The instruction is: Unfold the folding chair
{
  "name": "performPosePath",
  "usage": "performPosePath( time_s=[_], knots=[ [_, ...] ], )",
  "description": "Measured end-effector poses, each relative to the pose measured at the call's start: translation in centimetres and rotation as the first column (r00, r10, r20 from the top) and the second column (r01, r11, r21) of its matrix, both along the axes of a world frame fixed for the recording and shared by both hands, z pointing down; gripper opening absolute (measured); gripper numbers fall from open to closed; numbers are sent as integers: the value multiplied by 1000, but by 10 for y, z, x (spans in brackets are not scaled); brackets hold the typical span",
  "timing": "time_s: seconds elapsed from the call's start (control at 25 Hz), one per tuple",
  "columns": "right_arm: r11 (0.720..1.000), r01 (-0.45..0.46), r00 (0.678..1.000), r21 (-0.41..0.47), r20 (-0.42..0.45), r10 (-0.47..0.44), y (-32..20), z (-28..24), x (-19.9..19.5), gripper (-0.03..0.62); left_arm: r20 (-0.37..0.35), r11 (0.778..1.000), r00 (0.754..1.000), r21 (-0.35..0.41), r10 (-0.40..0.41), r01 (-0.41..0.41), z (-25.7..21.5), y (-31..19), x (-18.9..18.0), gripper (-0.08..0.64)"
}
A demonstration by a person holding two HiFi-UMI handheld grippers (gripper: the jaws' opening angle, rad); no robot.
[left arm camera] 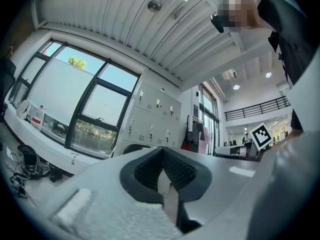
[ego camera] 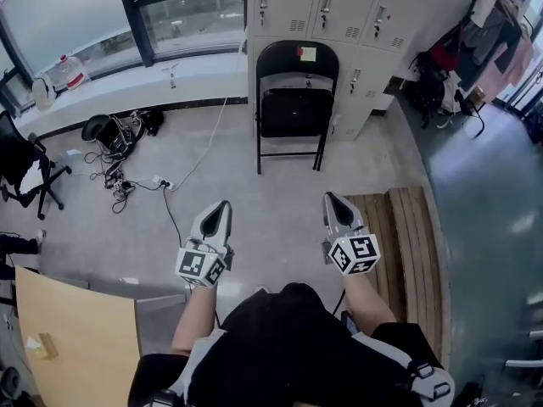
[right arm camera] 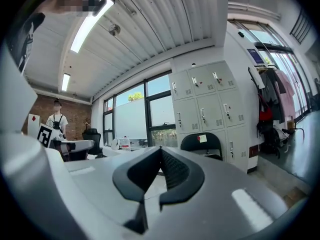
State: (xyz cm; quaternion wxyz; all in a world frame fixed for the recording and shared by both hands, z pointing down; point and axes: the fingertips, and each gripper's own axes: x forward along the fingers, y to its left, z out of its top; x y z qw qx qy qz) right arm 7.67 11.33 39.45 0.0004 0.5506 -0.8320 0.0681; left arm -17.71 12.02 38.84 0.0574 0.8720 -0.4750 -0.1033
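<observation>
Grey floor [ego camera: 280, 202] w/ folding chair [ego camera: 295, 108] by lockers [ego camera: 356, 7], window ledge [ego camera: 153, 83] on L.

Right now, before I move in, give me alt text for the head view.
A black folding chair stands against grey lockers across the floor ahead. The left gripper and right gripper point toward it, shut and empty, well short of it.

Left hand-held gripper [ego camera: 218, 213] and right hand-held gripper [ego camera: 335, 205] closed, empty.
</observation>
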Motion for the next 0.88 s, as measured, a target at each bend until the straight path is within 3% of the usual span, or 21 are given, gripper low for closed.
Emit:
performPosePath(
  time_s=[0.28, 0.56, 0.88],
  knots=[
    [999, 23, 1000, -44, 4, -22, -46, 23, 2, 5, 10, 998, 999, -58, -36, 37, 25, -30, -2, 2],
    [998, 63, 998, -30, 13, -63, -131, 26, 14, 5, 23, 997, 997, -33, -73, 74, 15, -104, 15, 2],
    [997, 80, 995, -1, 64, -80, -224, 14, 46, 5, -56, 995, 994, -29, -95, 94, -5, -200, 52, 2]
  ],
)
